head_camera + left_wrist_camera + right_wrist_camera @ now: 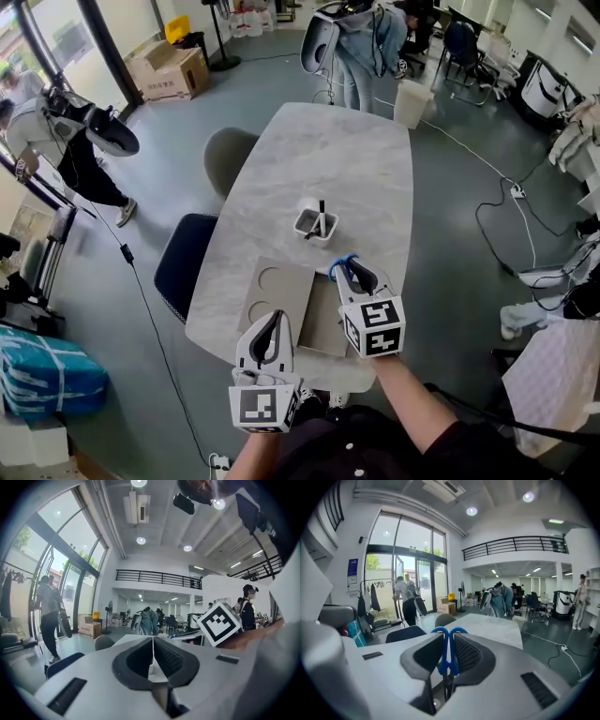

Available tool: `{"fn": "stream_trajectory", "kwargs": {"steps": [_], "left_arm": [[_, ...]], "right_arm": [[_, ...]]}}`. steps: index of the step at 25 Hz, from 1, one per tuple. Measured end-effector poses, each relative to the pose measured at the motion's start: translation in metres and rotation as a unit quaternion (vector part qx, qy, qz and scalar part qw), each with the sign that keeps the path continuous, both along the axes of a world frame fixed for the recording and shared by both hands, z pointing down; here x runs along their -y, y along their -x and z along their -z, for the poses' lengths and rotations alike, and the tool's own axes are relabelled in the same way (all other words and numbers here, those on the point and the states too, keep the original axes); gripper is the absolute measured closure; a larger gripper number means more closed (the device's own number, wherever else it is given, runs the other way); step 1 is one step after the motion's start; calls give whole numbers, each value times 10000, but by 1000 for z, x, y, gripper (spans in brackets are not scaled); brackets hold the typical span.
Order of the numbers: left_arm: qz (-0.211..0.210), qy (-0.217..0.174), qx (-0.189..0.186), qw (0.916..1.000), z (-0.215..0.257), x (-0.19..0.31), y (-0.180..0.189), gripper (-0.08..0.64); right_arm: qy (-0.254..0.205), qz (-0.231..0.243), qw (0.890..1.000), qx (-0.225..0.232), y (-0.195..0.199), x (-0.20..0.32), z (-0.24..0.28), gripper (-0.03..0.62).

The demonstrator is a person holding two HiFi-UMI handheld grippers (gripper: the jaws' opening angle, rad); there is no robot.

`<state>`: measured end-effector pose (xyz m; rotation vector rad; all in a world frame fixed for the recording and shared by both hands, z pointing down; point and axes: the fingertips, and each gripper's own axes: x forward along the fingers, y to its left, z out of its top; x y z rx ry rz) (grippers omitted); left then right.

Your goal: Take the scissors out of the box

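Grey marble table (356, 159), long and rounded, with a grey chair (228, 155) and a dark blue chair (183, 262) along its left side. At the near end lies a flat grey-brown board (281, 295) with two round recesses, a darker sheet against its right edge. Left gripper (275, 323) is over the board's near edge, jaws pressed together with nothing between them (153, 651). Right gripper (349, 267) is above the board's right side, clamped on the blue-handled scissors (449, 653), loops poking out past the jaw tips. So the scissors (343, 262) are out of the small white box (305, 225), which sits mid-table just beyond. A black stick (321, 217) stands in it.
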<state>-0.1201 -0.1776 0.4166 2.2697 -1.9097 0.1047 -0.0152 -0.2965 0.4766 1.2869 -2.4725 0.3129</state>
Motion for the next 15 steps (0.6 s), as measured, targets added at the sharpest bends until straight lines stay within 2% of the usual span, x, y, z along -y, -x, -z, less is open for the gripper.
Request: {"fn": "stream_trajectory", "kwargs": {"steps": [9,15], "left_arm": [[91,-512,145,9985,45,4,-1,543],[189,-724,208,9970,63,2,2,543]], "right_arm": [[-1313,2,9893,638,-31,-41,113,528],[-1837,-19,9796,815,-48,-65,144,528]]}}
